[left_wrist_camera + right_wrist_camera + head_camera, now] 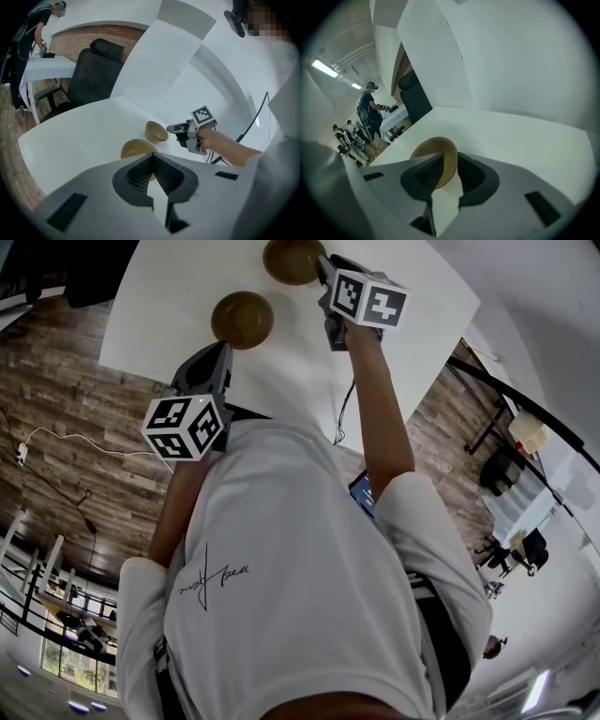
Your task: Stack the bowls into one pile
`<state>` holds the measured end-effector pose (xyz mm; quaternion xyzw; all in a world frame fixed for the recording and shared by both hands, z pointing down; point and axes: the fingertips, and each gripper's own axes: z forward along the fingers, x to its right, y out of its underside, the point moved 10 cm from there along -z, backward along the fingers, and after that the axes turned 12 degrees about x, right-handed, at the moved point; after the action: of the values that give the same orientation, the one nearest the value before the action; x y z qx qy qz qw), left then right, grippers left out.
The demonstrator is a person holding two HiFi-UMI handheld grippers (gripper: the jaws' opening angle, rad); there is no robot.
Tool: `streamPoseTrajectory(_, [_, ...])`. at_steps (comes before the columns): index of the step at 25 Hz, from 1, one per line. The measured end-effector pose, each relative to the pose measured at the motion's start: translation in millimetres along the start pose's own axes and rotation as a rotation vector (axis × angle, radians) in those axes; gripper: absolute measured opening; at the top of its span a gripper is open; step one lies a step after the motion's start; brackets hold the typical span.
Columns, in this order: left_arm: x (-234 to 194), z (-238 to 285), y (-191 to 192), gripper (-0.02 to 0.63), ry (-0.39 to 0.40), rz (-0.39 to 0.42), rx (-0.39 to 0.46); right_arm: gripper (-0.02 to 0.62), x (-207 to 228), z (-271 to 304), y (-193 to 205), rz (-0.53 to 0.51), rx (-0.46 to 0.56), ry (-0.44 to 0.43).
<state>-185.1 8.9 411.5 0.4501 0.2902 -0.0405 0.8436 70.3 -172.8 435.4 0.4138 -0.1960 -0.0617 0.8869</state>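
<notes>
Two tan bowls stand on the white table (187, 296). The far bowl (292, 259) sits upright, and my right gripper (322, 265) is at its near rim. In the right gripper view that bowl (432, 149) has its rim between the jaws of my right gripper (450, 156), which stands open, its pads slightly off the wall. The nearer bowl (242, 320) looks like a dome, as if upside down. It lies just beyond my left gripper (222, 350). In the left gripper view my left gripper (153, 157) is shut and empty, with this bowl (135, 146) right ahead of its tips.
A black office chair (93, 70) stands past the table's far left edge, and a person (35, 33) works at another table beyond it. A dark cable (257, 119) hangs off the table's right side. Wooden floor (56, 399) surrounds the table.
</notes>
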Motion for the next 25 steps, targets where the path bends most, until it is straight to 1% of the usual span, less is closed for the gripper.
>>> streamPoseTrajectory(17, [9,-6,1,0.008,0.013,0.005,0.027,0.078,4,-26,11,0.017,0.028,0.019])
streamPoseTrajectory(25, [14,-11,2,0.008,0.016,0.036,0.043,0.063,-1,-42,26,0.028,0.02,0.008])
